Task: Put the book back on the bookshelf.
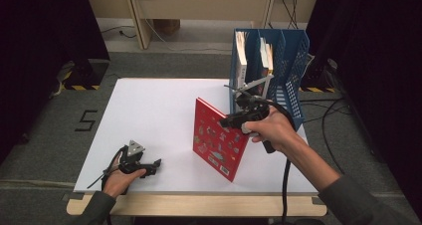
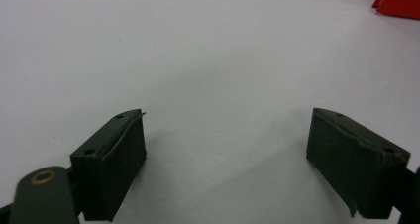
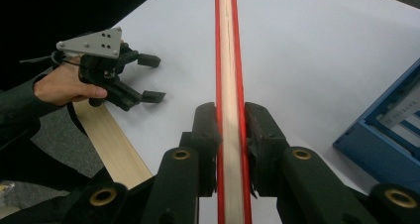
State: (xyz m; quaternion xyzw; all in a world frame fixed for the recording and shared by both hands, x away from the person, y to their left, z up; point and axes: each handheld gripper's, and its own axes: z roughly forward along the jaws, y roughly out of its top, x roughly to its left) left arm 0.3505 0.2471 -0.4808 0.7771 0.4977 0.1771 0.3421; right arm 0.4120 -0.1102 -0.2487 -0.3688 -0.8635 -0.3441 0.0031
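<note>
A thin red book [image 1: 216, 140] with small pictures on its cover stands tilted on the white table [image 1: 149, 110], right of centre. My right gripper [image 1: 226, 120] is shut on its upper edge. In the right gripper view the pads [image 3: 260, 144] press both red covers [image 3: 229, 45] with the pale page edge between them. My left gripper [image 1: 154, 168] rests on the table near the front left edge, open, with nothing between its jaws [image 2: 228, 159]; it also shows farther off in the right gripper view [image 3: 153, 79]. A red corner of the book [image 2: 401, 1] lies far ahead of it.
A blue mesh file rack [image 1: 293, 70] stands at the table's back right and holds several upright books [image 1: 241, 60]; its near corner [image 3: 386, 140] is close to my right gripper. A wooden strip [image 1: 199, 205] runs along the table's front edge. Cables lie on the floor at right.
</note>
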